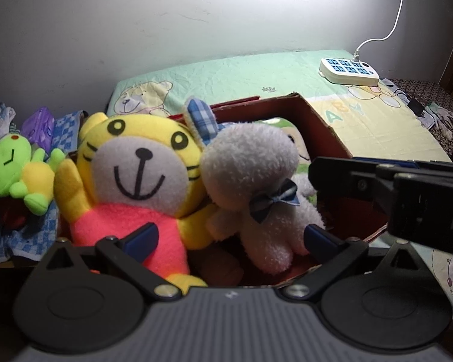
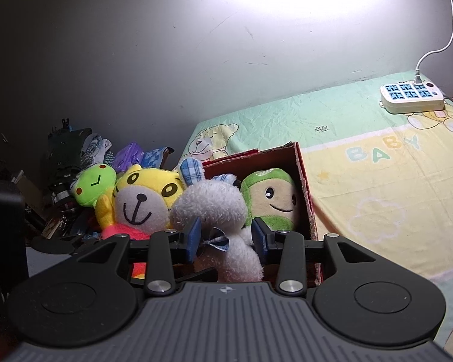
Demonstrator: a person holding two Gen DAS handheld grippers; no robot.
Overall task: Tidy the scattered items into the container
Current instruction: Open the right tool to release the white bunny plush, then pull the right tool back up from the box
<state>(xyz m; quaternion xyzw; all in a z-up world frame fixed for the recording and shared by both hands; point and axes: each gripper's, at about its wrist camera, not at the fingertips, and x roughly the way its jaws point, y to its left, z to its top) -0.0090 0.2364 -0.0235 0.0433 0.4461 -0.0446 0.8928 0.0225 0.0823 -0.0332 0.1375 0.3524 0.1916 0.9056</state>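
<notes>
A red cardboard box sits on the bed. In it are a yellow tiger plush, a white bunny plush with a blue bow and a green-hooded plush. My left gripper is open, its jaws either side of the tiger and bunny, holding nothing. My right gripper has its jaws around the bunny's body at the bow, pads close to the plush. A green frog plush lies left of the box.
A white power strip with a cable lies at the bed's far right. A heap of clothes and cloths sits left of the box. The wall is close behind. A "BABY" sheet covers the bed.
</notes>
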